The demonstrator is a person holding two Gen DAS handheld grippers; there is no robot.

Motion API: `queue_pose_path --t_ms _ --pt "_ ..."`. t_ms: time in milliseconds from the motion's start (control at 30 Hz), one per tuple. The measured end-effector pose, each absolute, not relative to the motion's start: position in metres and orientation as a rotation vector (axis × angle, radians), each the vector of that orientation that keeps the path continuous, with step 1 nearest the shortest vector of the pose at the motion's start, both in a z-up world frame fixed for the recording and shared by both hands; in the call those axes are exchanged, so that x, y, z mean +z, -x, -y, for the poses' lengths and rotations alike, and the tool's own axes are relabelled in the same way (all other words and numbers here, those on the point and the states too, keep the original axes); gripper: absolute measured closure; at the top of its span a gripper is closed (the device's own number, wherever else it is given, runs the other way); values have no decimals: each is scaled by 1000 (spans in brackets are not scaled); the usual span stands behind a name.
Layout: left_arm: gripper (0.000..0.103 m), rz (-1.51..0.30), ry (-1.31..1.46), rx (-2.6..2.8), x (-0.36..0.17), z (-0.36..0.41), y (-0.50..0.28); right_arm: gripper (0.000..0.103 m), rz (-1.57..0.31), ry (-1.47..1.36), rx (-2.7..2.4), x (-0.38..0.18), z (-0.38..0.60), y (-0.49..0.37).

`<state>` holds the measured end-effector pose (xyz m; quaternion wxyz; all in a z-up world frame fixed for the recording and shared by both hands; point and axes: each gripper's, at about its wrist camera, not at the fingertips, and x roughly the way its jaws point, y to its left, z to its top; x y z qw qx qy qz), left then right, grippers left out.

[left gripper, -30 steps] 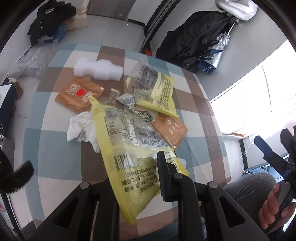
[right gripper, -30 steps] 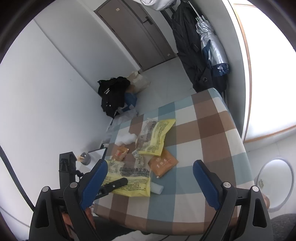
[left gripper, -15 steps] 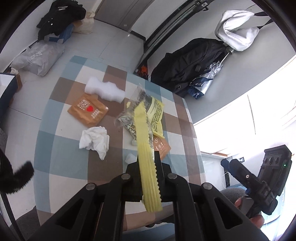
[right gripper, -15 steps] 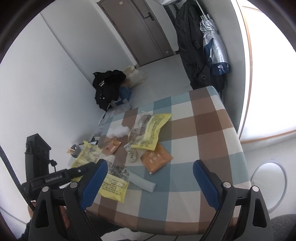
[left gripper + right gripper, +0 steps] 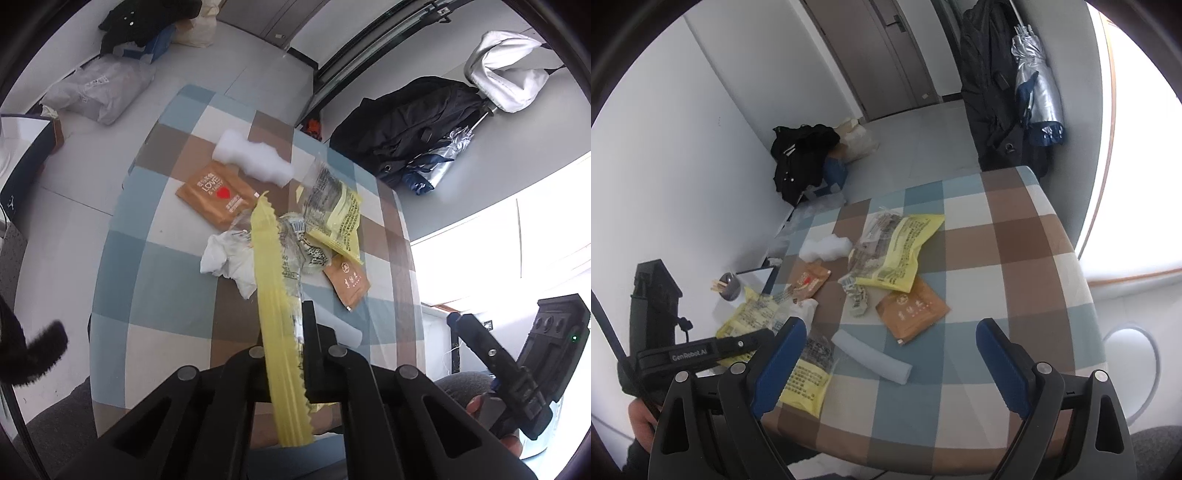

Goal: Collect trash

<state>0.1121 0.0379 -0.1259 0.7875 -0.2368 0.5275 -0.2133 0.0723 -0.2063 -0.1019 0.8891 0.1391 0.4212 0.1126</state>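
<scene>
My left gripper (image 5: 291, 332) is shut on a yellow plastic bag (image 5: 273, 295), which hangs edge-on between its black fingers above the checked table (image 5: 1015, 258). From the right wrist view this bag (image 5: 805, 384) droops over the table's near left corner. My right gripper (image 5: 890, 328) stands open with nothing between its blue pads, over the table's front. On the table lie a second yellow bag (image 5: 897, 251), two brown packets (image 5: 912, 308) (image 5: 812, 280), a crumpled white tissue (image 5: 229, 262), a white foam piece (image 5: 823, 247), a pale tube (image 5: 871, 356) and a small crumpled wrapper (image 5: 855, 295).
A black coat and a silver umbrella (image 5: 1034, 96) hang by the far wall. Black clothes and bags (image 5: 801, 158) lie on the floor beyond the table. A small cup with sticks (image 5: 729, 286) stands left of the table. A person's hand (image 5: 480, 410) holds the right gripper.
The left gripper closed on the yellow bag and lifted it off the table, turning it edge-on. The right gripper moved nearer and lower over the table.
</scene>
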Motion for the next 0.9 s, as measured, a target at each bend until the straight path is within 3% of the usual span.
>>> queue_pose_path --t_ms 667,800,900 --pt "103 -1005 455 -515 -85 -55 -94 10 -920 -154 275 -109 188 -86" --pt "103 -972 481 -473 -82 -65 -98 13 -972 -184 296 -120 183 -106" --pt "103 -969 512 -458 -83 -70 -103 22 -1013 -218 322 -133 174 -123"
